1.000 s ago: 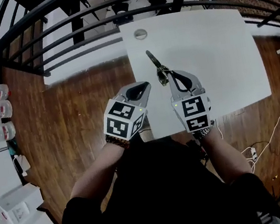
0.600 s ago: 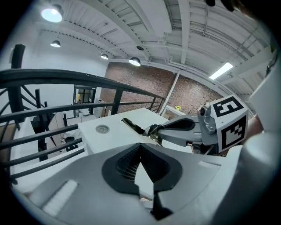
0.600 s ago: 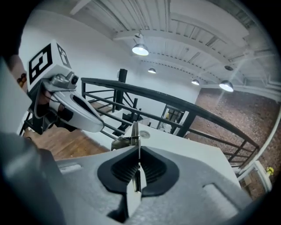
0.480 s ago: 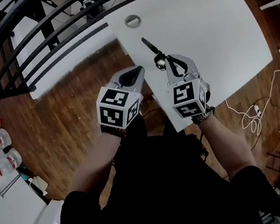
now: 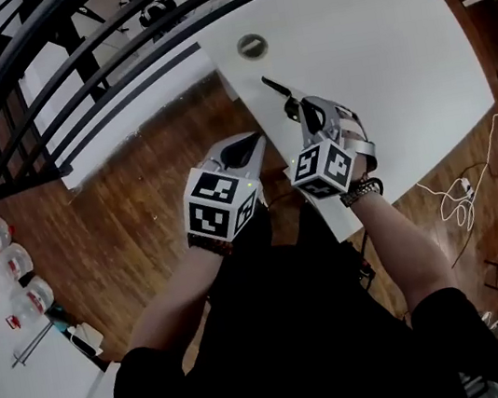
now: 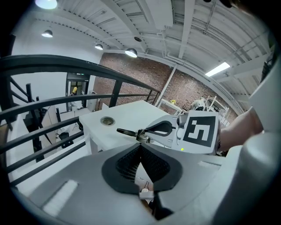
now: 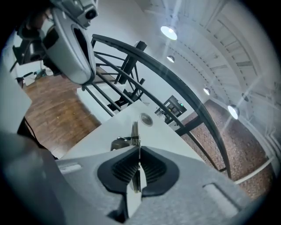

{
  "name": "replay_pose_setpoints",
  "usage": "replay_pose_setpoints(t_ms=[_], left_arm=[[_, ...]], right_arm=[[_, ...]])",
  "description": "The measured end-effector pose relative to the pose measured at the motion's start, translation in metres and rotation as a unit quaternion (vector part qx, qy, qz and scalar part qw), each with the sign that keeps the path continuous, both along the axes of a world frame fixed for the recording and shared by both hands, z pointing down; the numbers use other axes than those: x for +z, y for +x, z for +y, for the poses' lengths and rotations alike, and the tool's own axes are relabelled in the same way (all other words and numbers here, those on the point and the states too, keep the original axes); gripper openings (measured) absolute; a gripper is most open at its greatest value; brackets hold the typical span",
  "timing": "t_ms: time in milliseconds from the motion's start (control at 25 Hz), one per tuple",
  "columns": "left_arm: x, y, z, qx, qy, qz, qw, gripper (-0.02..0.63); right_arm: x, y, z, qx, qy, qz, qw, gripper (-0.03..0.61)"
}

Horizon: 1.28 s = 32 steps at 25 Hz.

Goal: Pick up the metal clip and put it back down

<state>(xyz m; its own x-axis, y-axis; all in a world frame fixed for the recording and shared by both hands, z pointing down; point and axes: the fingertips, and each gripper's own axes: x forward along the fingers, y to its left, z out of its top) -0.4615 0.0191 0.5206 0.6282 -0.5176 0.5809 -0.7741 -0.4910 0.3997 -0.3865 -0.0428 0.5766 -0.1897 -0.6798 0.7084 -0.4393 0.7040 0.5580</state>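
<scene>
railing (image 5: pixel 64 54): black bars curve across the far left, well apart from both tools.
left gripper (image 5: pixel 252 144): jaws closed together with nothing between them. Hangs over the wood floor (image 5: pixel 136 203), just off the table's left edge. Idle.
metal clip (image 5: pixel 276 89): pinched in the right tool, long end sticking forward past the pads, above the table's near-left part. Looks lifted off the top rather than resting on it, but I can't fully rule out contact.
right gripper (image 5: pixel 303 114): clamped tight on the clip's handle end, pads pressing from both sides.
table (image 5: pixel 383 39): white top, bare apart from a round grommet (image 5: pixel 252 46) just beyond the clip's tip.
progress: pick-up looks done. Put-down is what's left.
edges: clip hangs near the table's left edge, with the drop to the floor right beside it.
room: wide bare top ahead and to the right. I'd set it down further right, clear of both the edge and the grommet hole.
</scene>
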Motion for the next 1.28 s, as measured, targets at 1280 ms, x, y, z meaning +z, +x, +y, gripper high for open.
replay_pose_setpoints(t_ms=[1280], left_arm=[[-0.027, 0.003, 0.007, 0.05, 0.026, 0.012, 0.9983, 0.017]], right_arm=[[-0.009, -0.007, 0.041, 0.006, -0.012, 0.054, 0.998, 0.103]])
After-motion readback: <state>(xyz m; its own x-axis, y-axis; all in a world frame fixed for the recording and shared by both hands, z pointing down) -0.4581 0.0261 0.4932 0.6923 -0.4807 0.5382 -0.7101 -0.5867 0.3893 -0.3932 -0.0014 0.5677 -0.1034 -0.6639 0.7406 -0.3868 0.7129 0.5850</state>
